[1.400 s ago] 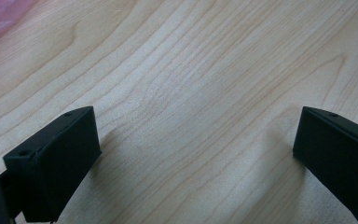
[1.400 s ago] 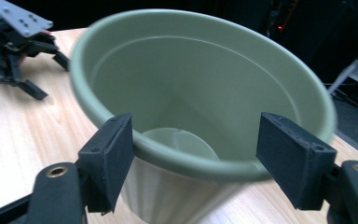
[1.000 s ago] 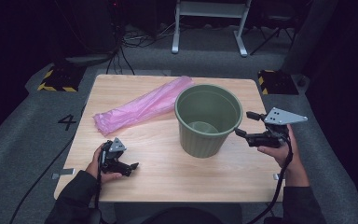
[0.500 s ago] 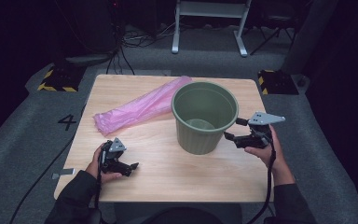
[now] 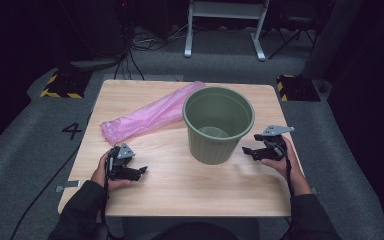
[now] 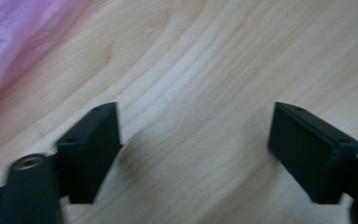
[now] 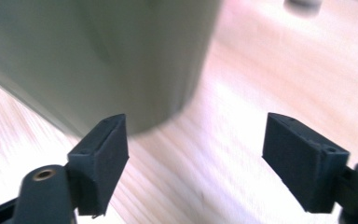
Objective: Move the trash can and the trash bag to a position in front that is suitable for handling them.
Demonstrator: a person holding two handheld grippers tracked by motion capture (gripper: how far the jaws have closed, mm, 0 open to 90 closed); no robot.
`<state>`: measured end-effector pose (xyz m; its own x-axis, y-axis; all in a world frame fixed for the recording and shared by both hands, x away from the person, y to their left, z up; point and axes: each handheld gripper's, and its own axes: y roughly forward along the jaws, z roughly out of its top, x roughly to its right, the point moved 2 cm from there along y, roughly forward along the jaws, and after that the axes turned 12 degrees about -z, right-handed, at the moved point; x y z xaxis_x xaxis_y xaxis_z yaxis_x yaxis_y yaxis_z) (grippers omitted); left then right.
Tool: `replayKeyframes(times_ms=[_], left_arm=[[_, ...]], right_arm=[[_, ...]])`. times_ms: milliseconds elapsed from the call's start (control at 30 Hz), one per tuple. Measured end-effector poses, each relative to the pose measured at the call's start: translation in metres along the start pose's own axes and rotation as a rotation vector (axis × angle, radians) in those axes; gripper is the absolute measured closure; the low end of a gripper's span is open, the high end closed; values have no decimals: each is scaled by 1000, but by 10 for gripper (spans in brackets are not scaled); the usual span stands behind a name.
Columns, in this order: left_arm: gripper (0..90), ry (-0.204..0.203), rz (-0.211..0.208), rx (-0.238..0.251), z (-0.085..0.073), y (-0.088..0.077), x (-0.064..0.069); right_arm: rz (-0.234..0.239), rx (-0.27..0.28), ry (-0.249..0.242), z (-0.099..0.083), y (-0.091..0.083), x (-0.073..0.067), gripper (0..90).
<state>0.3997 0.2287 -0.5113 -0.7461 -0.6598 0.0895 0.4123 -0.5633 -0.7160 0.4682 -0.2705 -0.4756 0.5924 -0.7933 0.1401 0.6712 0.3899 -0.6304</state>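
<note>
A green ribbed bucket stands upright on the wooden table, a little right of its middle. A pink plastic bag lies flat to the bucket's left, running toward the far edge. My left gripper rests on the tabletop near the front left; its jaws have just been closing a little, they stand open and nothing is between them. My right gripper is low beside the bucket's right side, open, with the bucket wall close ahead and apart from its fingers.
The pink bag's edge lies just beyond my left gripper. Bare wood runs along the front of the table. Grey floor surrounds it, with a metal stand and cables behind.
My right gripper has come down and moved left, from beside the bucket's rim to low near its base. The left hand has stayed in place.
</note>
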Motion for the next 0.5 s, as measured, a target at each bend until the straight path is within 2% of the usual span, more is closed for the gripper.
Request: replayKeyframes(times_ms=[67,133,200,267,333,367,433,500], left_arm=[[203,-1,25,18,0,-5,-4],[154,-21,65,50,-1,-12,-9],[177,-42,90,65,-3,-19,-15],[164,-64,123,93,-6,-28,-22],[165,-82,151,119,-8,-36,-30],[162,-103,151,135,-9,-38,-33],[162,-123,178,147,-12,-45,-42],[169,-122,202,151,-13,-47,-47]], right_arm=[[-19,-18,3,-9,5,7,218],[-33,-49,13,-17,9,13,215],[-34,-85,35,-25,12,18,203],[-31,-83,55,-32,13,22,211],[-35,-108,58,-38,15,25,207],[-40,-90,62,-41,14,26,207],[-37,-89,74,-42,13,27,206],[-40,-86,81,-43,12,29,207]])
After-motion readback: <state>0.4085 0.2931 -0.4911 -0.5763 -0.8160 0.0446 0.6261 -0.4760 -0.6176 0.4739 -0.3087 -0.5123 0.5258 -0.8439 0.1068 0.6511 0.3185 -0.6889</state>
